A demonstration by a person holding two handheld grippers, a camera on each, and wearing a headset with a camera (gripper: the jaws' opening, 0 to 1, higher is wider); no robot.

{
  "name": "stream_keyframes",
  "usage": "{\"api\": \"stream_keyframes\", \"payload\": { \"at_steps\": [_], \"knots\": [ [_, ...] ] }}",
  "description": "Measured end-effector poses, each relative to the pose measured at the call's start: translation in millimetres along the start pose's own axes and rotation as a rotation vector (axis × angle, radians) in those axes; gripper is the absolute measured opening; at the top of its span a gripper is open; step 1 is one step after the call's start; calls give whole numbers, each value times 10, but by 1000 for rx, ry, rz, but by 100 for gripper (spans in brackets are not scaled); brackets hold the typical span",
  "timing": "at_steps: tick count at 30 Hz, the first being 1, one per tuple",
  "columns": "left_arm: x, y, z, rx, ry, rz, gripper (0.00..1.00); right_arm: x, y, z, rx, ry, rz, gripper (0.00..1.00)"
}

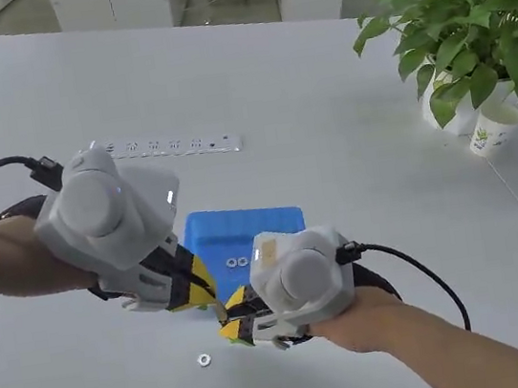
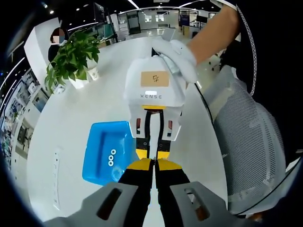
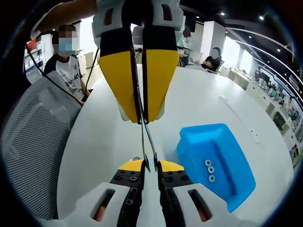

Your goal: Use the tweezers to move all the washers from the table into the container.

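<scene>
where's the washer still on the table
In the head view the washer lies on the table near the bottom edge, just left of the right gripper, short of the blue container.

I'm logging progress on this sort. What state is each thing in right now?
left gripper: shut on the tweezers
right gripper: shut on the tweezers
tweezers: held between both grippers
container: upright, open
three washers: inside the container
loose washer: flat on the table, not yet moved
</scene>
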State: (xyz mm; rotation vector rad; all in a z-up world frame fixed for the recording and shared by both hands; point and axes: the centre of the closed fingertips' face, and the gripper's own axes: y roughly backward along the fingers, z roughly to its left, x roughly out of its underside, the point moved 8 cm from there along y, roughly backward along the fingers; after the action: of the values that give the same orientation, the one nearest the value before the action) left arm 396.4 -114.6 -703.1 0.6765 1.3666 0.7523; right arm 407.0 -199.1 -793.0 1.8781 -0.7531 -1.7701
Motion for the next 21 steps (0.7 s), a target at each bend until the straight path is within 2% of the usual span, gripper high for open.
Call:
{"api": "stream_keyframes", "payload": {
  "at_steps": [21],
  "knots": [
    [190, -14, -142, 19, 33, 31, 5, -12, -224, 161, -56, -10, -2, 12]
  ]
}}
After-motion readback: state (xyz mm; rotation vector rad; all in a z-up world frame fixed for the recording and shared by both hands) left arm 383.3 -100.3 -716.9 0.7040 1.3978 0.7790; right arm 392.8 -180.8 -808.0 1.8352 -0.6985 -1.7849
